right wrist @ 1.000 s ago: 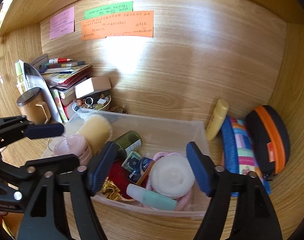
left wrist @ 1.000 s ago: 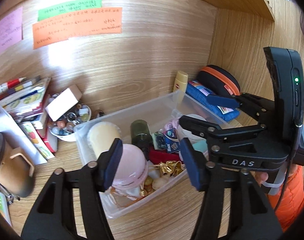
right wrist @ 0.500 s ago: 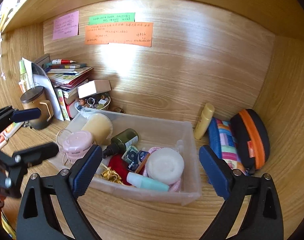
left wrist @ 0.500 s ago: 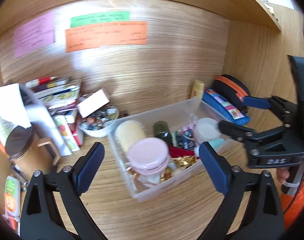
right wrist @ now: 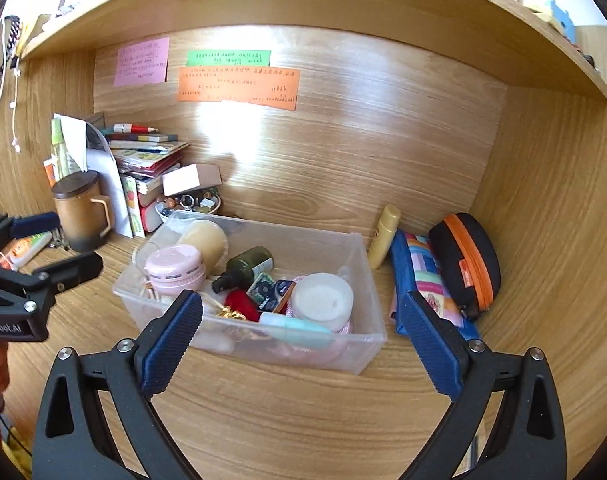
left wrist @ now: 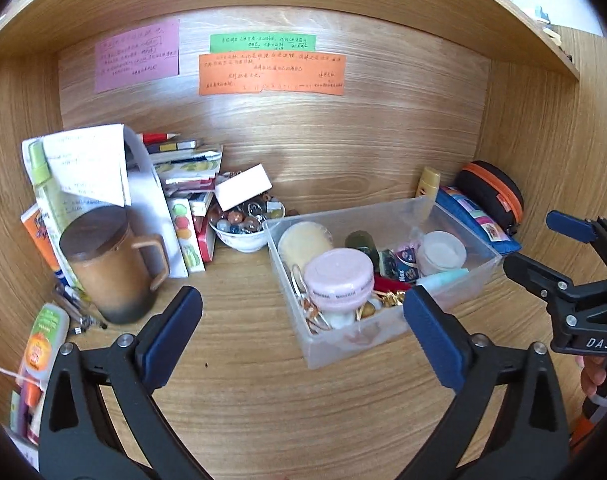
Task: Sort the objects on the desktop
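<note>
A clear plastic bin (left wrist: 343, 344) (right wrist: 367, 252) stands on the wooden desk, filled with a pink jar (left wrist: 338, 278) (right wrist: 174, 268), a yellow round tub (left wrist: 303, 242), a dark green bottle (right wrist: 247, 268), a white jar (right wrist: 322, 296) and small items. My left gripper (left wrist: 303, 336) is open and empty, held back from the bin's near corner. My right gripper (right wrist: 299, 336) is open and empty in front of the bin. Each gripper also shows in the other view, the right one (left wrist: 551, 252) and the left one (right wrist: 51, 244).
A brown mug with a lid (left wrist: 107, 264) stands at the left beside stacked books (left wrist: 183, 172) and a bowl of beads (left wrist: 245, 222). A yellow tube (right wrist: 383, 236), a striped blue pouch (right wrist: 423, 284) and a black-orange case (right wrist: 465, 260) lie right of the bin. Sticky notes (left wrist: 271, 74) hang on the back wall.
Both grippers have pulled back from the bin and opened wider. The pink jar, which was between the left fingers, now sits in the bin.
</note>
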